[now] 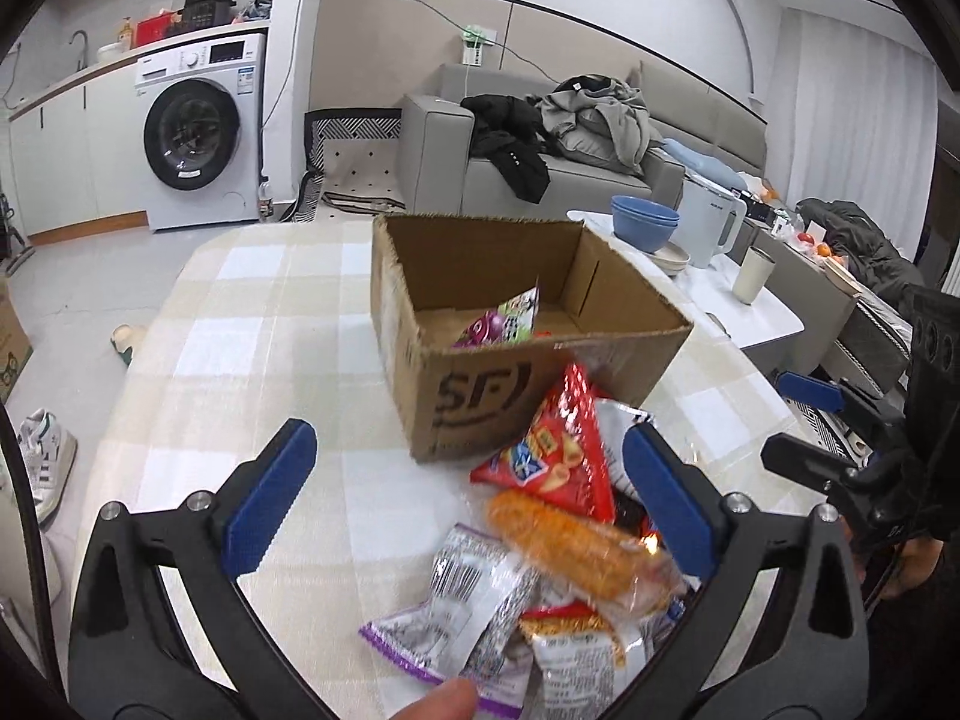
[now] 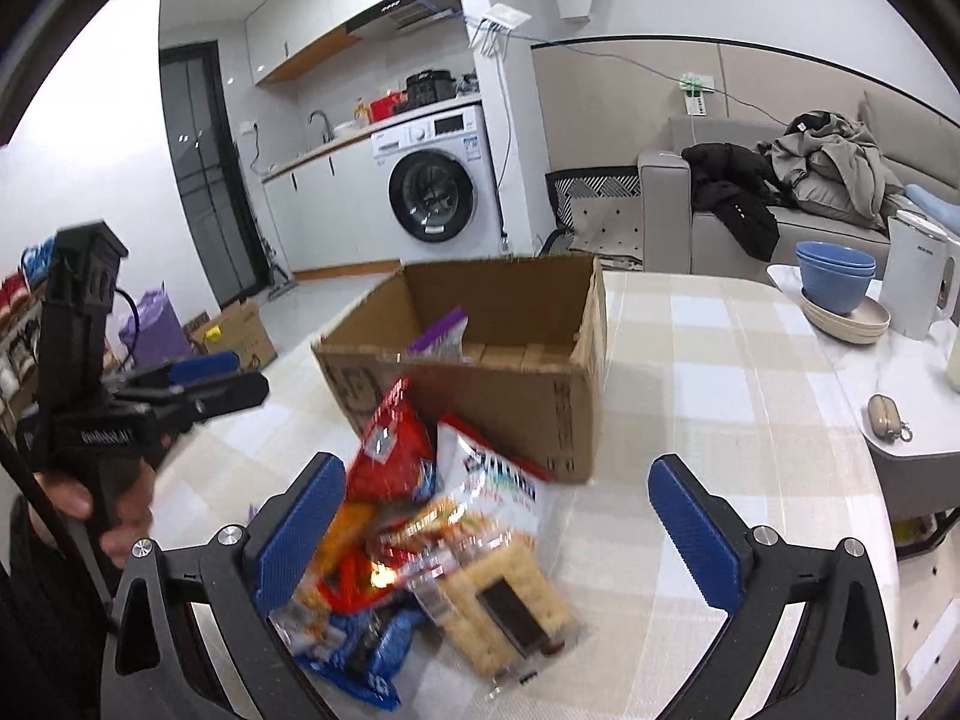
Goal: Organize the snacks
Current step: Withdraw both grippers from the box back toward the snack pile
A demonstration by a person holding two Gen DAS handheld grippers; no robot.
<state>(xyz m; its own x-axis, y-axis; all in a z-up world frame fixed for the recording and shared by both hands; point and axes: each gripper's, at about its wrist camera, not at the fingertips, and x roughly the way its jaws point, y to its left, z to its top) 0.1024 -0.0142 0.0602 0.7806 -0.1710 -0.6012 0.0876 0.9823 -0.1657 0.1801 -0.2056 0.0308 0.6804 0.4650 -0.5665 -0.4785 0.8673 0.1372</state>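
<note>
Left wrist view: left gripper (image 1: 468, 498) and right gripper (image 2: 498, 531) were both spread wide, empty, above the snack pile (image 1: 558, 546) at lower centre, before the cardboard box (image 1: 480, 396).

An open brown cardboard box (image 1: 528, 324) stands upright on the checked bench (image 1: 252, 324), its flaps gone or folded away and a dark printed logo on the near wall. Inside, a purple-and-green snack packet (image 1: 504, 318) leans against the near wall, tilted up on one corner. Just in front of the box lies a loose heap of snacks (image 2: 420, 552), touching and overlapping one another. A red triangular chip bag (image 1: 555, 444) props against the box. Below it lie an orange wrapped roll (image 1: 576, 546), a silver-and-purple packet (image 1: 456, 606), a clear pack of square crackers (image 2: 504, 606) and a blue packet (image 2: 372, 654).
</note>
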